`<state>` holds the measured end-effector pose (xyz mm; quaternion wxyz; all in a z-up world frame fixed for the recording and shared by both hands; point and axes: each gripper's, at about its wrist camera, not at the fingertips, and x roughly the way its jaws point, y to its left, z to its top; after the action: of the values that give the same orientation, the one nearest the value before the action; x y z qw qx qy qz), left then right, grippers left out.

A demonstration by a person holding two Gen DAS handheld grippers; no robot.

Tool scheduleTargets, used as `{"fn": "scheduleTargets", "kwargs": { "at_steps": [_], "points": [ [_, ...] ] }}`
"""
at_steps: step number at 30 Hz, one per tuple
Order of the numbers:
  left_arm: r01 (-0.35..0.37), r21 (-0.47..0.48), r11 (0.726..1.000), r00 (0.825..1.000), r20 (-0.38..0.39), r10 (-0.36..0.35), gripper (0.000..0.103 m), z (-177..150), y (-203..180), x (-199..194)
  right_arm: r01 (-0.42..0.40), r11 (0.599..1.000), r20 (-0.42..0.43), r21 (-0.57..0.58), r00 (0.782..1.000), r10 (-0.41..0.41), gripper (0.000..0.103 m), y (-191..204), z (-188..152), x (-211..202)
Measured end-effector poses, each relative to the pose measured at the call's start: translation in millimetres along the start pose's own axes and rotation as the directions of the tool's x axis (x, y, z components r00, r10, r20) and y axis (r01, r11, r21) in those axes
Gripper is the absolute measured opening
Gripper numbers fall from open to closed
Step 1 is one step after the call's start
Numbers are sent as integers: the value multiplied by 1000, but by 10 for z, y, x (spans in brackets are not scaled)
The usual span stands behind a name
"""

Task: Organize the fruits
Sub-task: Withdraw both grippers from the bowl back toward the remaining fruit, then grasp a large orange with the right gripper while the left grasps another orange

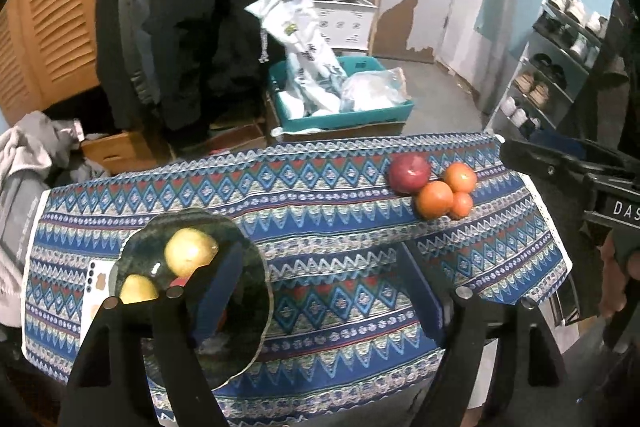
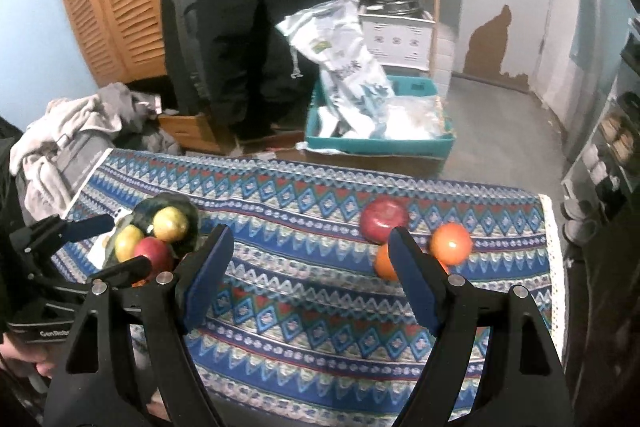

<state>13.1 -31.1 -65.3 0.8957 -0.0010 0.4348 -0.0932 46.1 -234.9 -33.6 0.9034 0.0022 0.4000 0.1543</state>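
Right wrist: dark bowl [image 2: 186,213] holds yellow fruits [image 2: 171,223], red apple [image 2: 152,253].

White letters "DAS" stand on the right tool [image 1: 612,209], cut off by the frame edge; "GenRobo", likewise cut off, stands on the left tool [image 2: 52,333].
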Motion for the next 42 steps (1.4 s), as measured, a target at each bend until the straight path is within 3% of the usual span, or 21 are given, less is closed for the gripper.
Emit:
{"fn": "scheduleTargets", "kwargs": {
  "at_steps": [27,42],
  "points": [
    [34,108,994,998,-59,-28,81,249,-726,475,126,980,-60,151,991,-118,80,-1208,-287,-30],
    [87,111,990,987,-144,-71,81,372,-910,1223,112,988,-244,104,966,-83,80,-1492,-590,792]
  ]
}}
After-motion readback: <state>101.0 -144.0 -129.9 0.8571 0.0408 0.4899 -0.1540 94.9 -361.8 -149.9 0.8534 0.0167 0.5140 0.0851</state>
